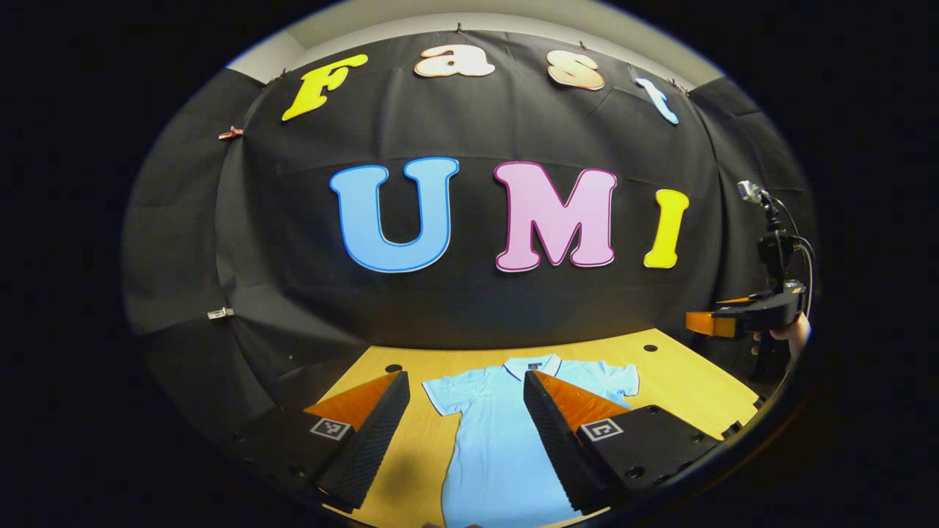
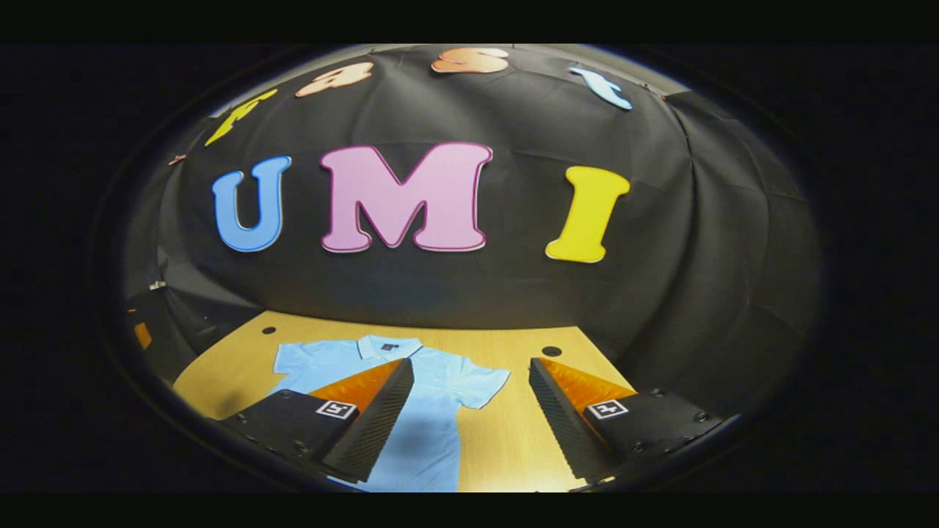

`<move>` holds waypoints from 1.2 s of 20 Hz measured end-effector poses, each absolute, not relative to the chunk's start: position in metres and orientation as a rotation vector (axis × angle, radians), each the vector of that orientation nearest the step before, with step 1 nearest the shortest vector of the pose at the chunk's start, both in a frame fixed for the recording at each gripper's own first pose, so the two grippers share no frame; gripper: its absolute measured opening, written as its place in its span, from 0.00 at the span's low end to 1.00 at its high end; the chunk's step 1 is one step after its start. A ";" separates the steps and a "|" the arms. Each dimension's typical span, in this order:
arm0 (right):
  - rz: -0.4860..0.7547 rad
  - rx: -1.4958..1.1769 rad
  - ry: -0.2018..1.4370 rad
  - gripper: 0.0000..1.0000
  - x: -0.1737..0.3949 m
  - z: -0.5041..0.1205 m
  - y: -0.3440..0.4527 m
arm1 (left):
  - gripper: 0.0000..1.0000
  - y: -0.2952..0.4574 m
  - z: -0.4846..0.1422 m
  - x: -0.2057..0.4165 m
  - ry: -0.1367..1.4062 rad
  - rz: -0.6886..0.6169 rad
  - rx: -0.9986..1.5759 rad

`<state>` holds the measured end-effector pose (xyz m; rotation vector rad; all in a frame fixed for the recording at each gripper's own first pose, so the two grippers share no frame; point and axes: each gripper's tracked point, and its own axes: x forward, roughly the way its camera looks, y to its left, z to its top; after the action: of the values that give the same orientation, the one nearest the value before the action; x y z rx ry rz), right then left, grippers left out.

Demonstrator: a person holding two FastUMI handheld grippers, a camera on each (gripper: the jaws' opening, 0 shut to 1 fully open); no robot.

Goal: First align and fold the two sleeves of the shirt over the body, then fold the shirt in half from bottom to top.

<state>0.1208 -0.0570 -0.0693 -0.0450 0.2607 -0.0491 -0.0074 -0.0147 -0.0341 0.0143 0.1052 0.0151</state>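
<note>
- Light blue polo shirt [image 1: 499, 440] lies flat on the wooden table [image 1: 682, 381], collar away from both grippers, sleeves spread out to either side.
- Left gripper [image 1: 466, 433]: fingers wide apart, holding nothing, raised above the shirt's body ahead of it.
- Right gripper [image 2: 469, 425]: fingers wide apart, empty, with the near sleeve [image 2: 480, 385] between and below its fingers.
- Progress, as judged: no fold made; both sleeve folds and the bottom-to-top fold remain.

Left hand-held gripper [image 1: 466, 389] and right hand-held gripper [image 2: 472, 374], both wide apart, nothing between their fingers.
</note>
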 end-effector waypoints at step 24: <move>-0.097 -0.005 0.756 0.99 0.347 -0.341 -0.139 | 0.98 -0.036 -0.114 0.033 0.292 0.217 -0.063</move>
<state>0.3469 -0.1390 -0.3414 -0.0050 0.7563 -0.0967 0.0335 -0.0355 -0.1136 -0.0632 0.2923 0.2173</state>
